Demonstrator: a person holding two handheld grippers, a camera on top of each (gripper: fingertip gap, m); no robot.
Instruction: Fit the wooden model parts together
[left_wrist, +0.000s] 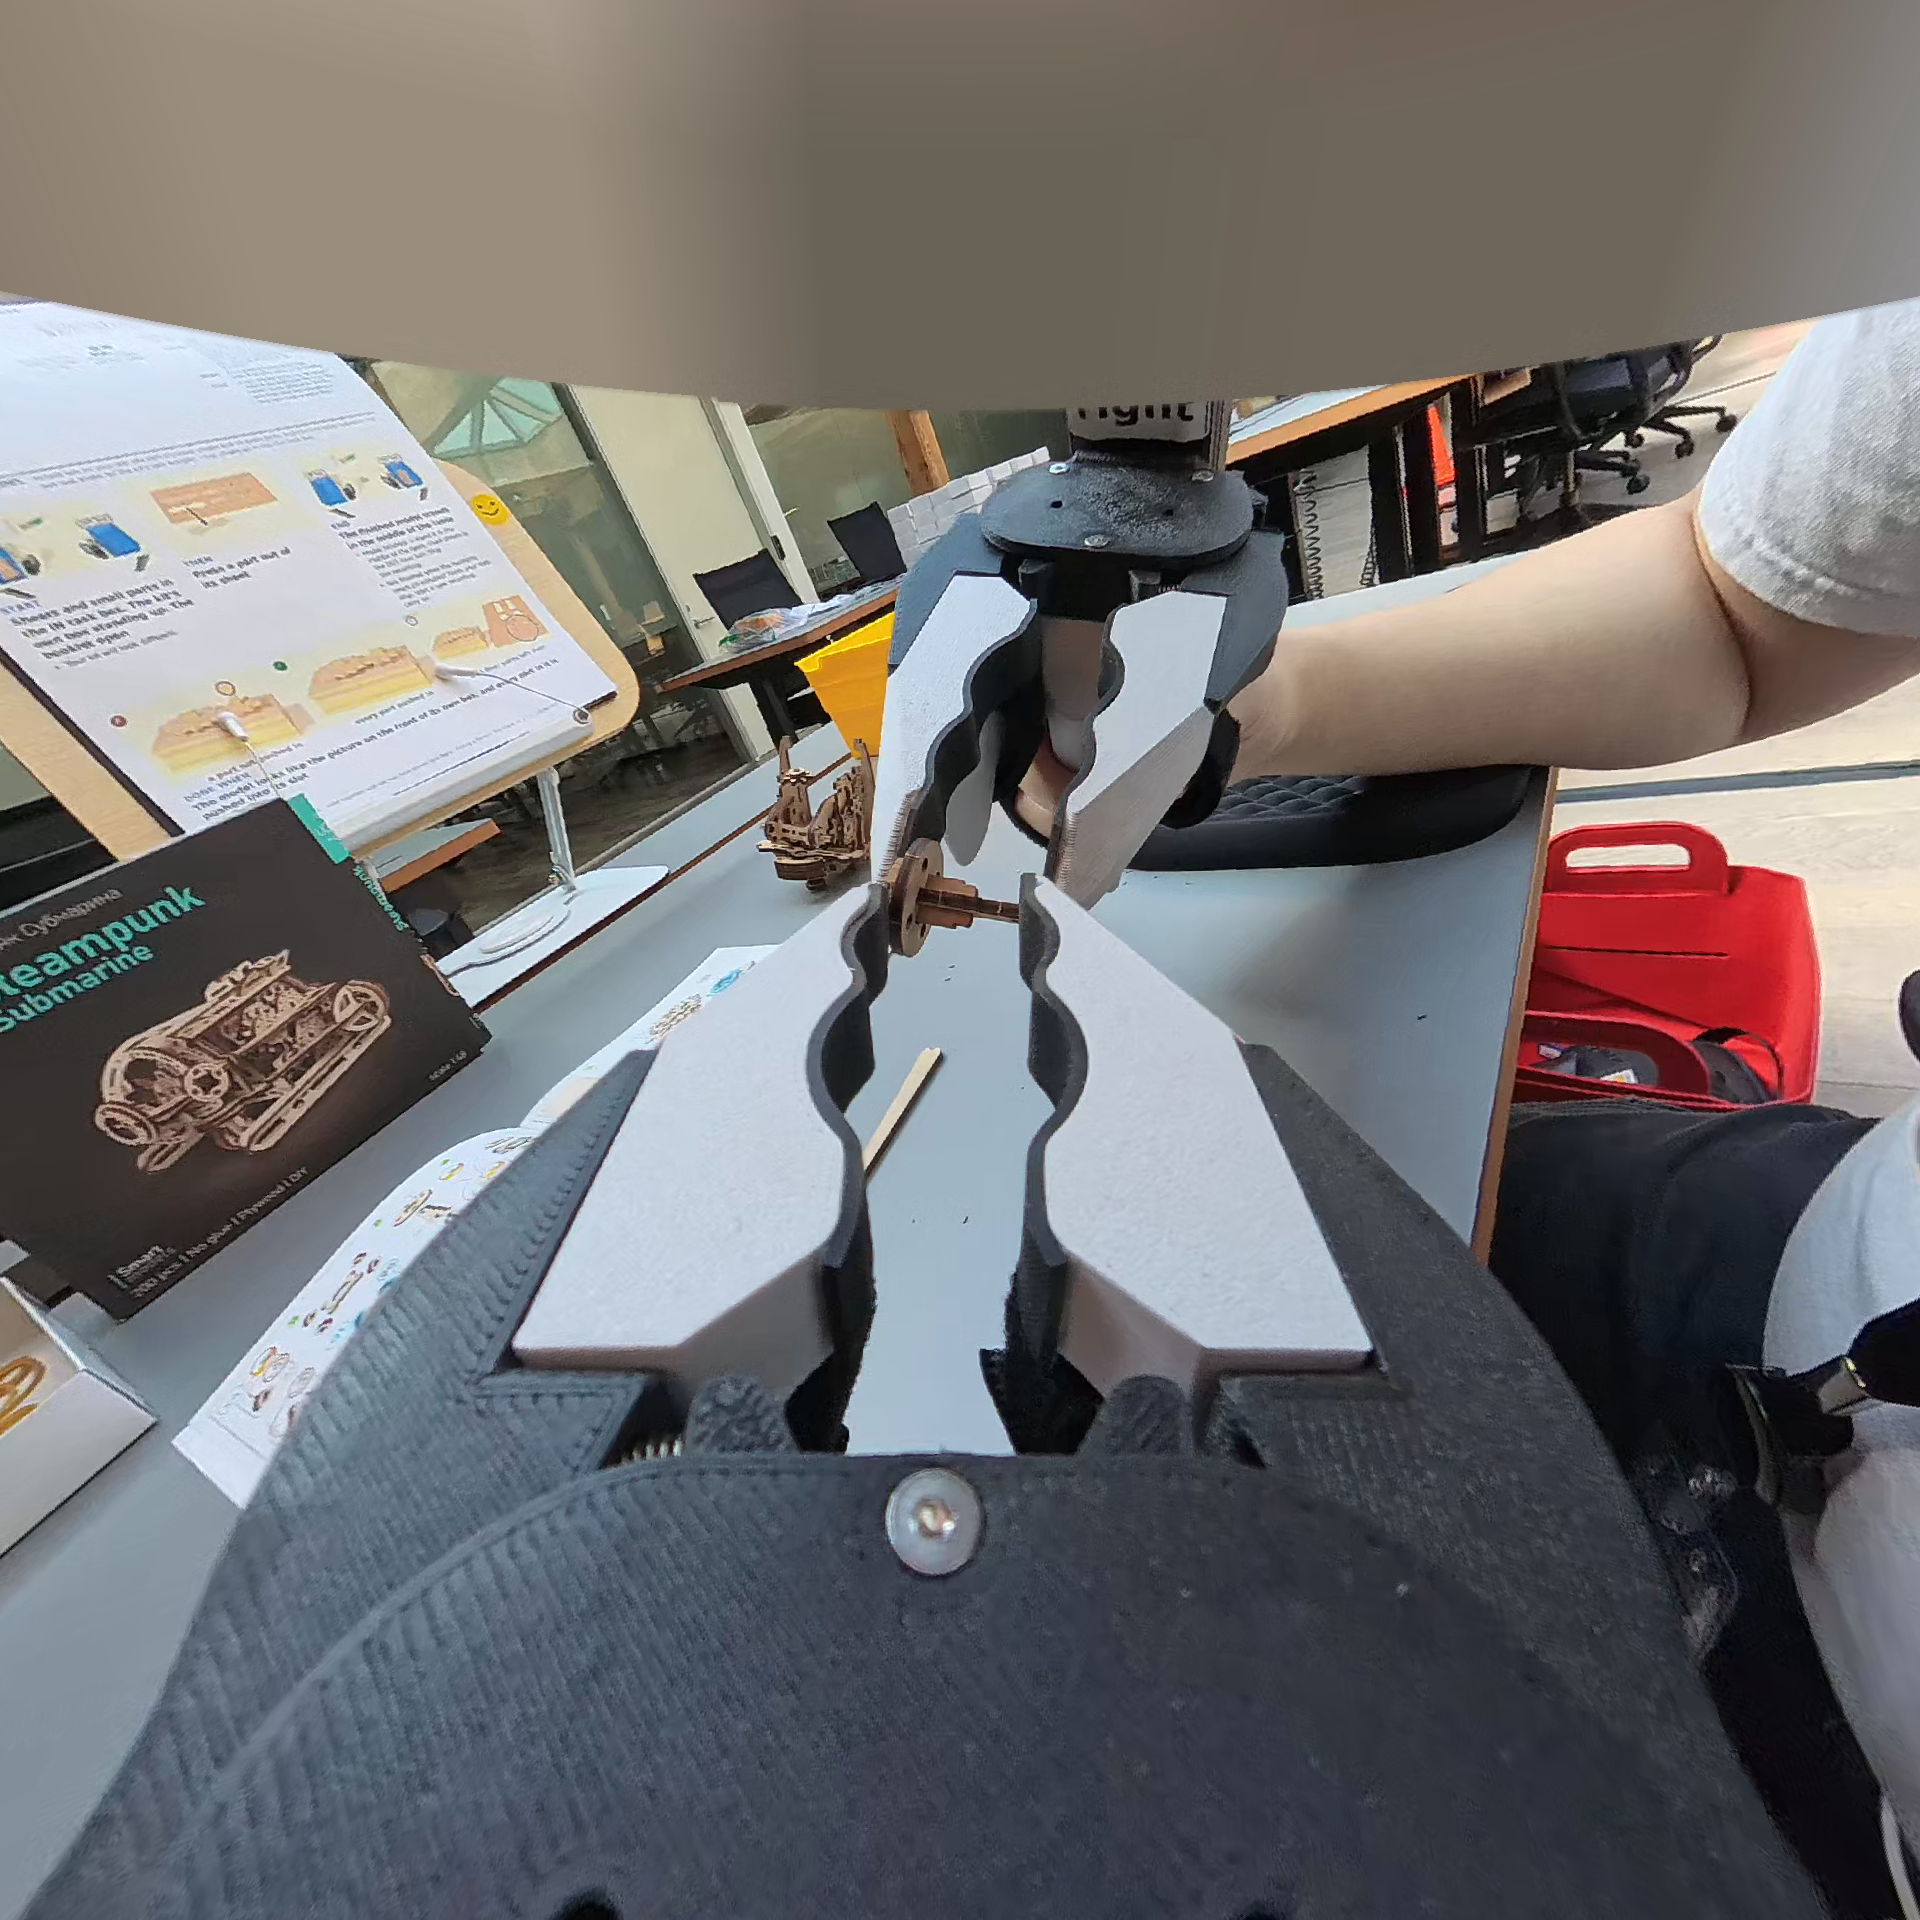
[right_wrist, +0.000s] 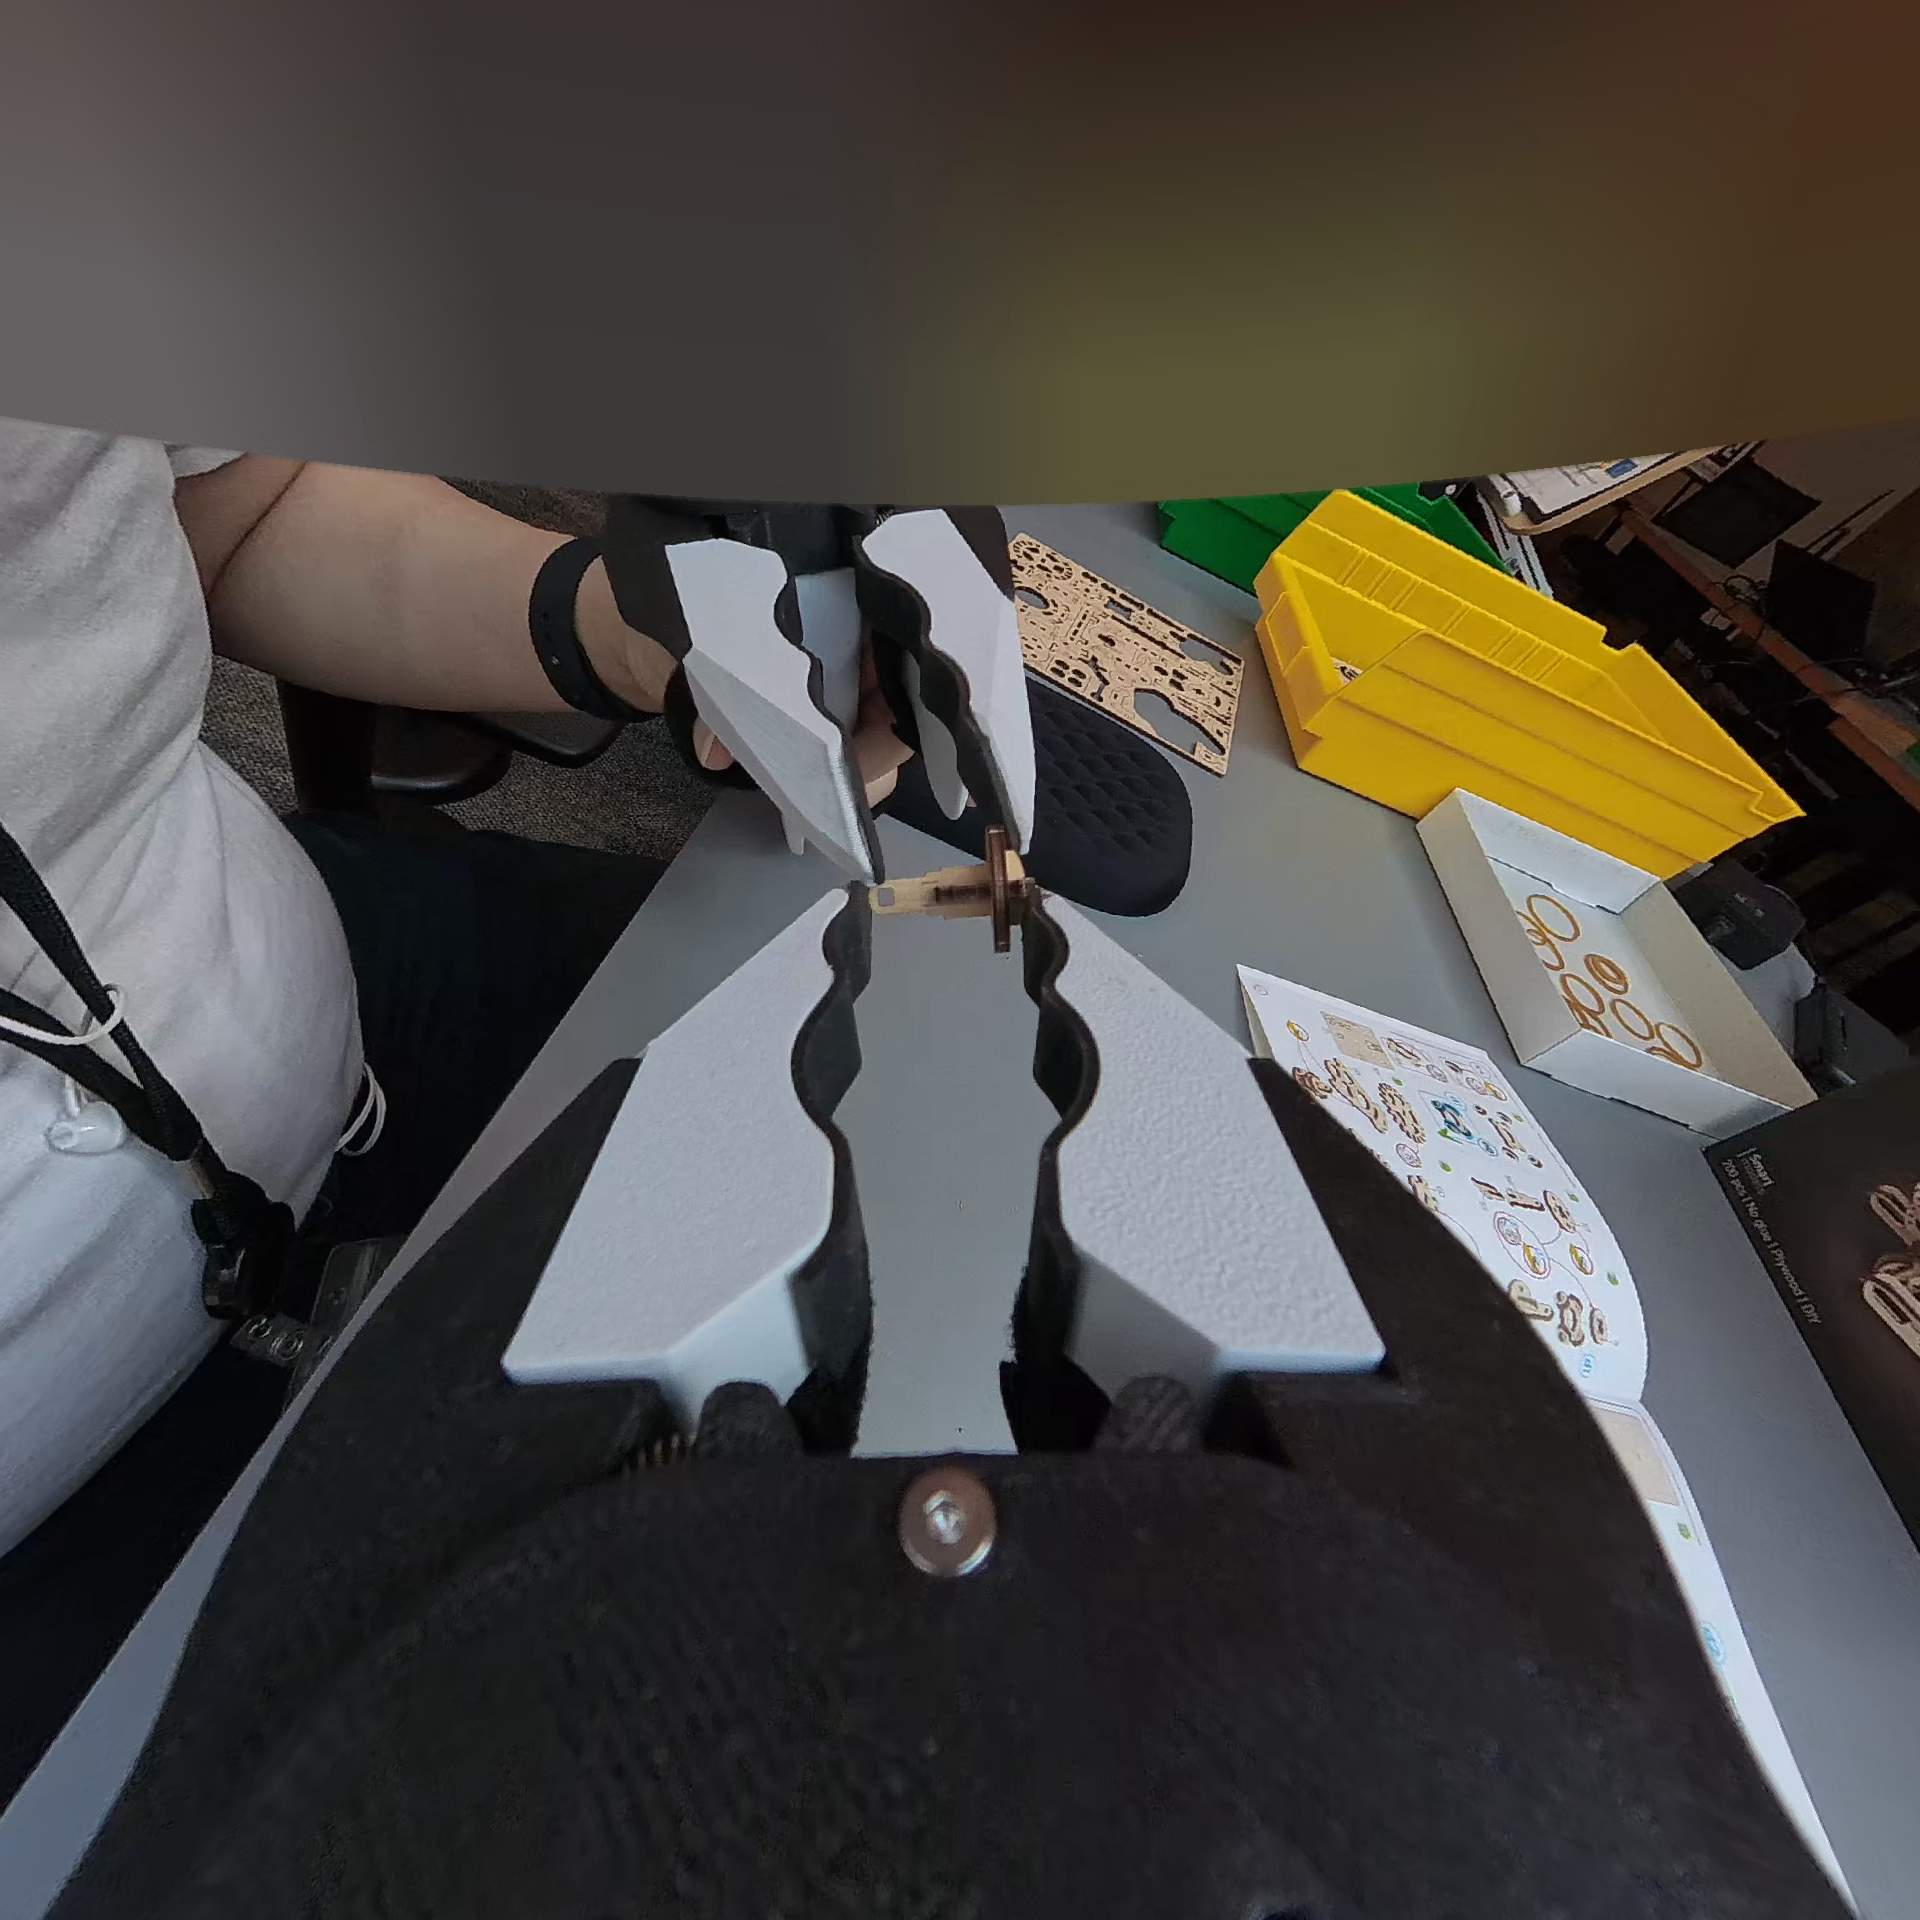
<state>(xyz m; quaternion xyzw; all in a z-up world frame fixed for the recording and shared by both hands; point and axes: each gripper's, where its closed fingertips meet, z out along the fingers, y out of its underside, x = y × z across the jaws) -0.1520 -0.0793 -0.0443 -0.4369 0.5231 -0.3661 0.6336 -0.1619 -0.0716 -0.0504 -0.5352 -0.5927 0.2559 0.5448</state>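
A small wooden axle with a round disc on it (left_wrist: 940, 906) hangs in the air over the grey table (left_wrist: 1299, 987). My left gripper (left_wrist: 954, 906) is closed on it lengthwise: one fingertip is at the disc and the other at the shaft end. My right gripper (left_wrist: 982, 868) comes from the far side with its tips just above mine, at the same two ends. In the right wrist view the axle (right_wrist: 935, 894) spans my right gripper (right_wrist: 945, 902), with the disc (right_wrist: 1003, 891) against the right fingertip. The left gripper (right_wrist: 940, 852) reaches in from above.
A loose wooden stick (left_wrist: 902, 1107) lies on the table under the grippers. A dark kit box (left_wrist: 208, 1049), a leaflet (right_wrist: 1455, 1164) and an instruction stand (left_wrist: 260, 582) are nearby. A yellow bin (right_wrist: 1507, 686), a punched wooden sheet (right_wrist: 1122, 644), a white box of rings (right_wrist: 1600, 966) and a black wrist rest (right_wrist: 1101, 810) are also here. Only a small space, under 4 cm, lies between the two pairs of fingers.
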